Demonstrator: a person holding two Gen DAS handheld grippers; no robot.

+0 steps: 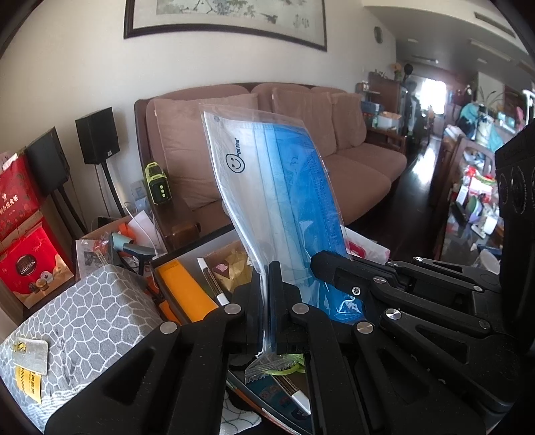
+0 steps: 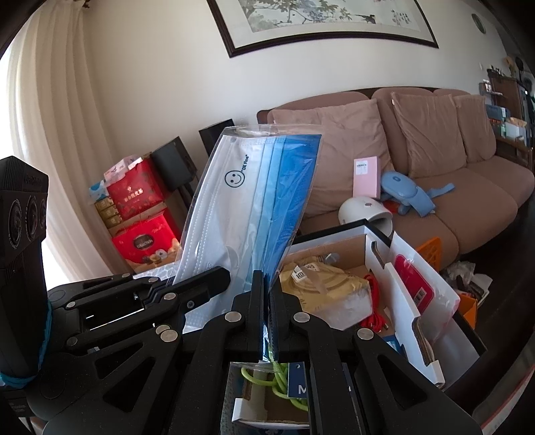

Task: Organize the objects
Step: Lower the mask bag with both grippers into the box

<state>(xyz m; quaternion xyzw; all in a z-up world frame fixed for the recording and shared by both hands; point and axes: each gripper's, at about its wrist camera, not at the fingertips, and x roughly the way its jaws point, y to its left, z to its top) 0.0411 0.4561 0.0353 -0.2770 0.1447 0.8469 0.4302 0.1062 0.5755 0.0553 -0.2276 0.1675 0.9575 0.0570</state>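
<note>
Both the left gripper (image 1: pixel 269 267) and right gripper (image 2: pixel 265 276) pinch the mask packet's (image 1: pixel 267 187) bottom edge, jaws pressed together.

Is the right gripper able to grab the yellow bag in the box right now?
Probably not yet. The right gripper is shut on the pack of masks, which the left gripper pinches too. The yellow bag lies uncovered in the box, but the fingers are busy.

Two wrist fisheyes, each looking forward and slightly down along its own jaws, very close to the mask packet (image 1: pixel 267 187) they share. Left view sees the right gripper (image 1: pixel 321 264) entering from its right; right view sees the left gripper (image 2: pixel 220 274) from its left. Both face the sofa (image 2: pixel 468 187) and framed painting (image 1: pixel 227 16).
</note>
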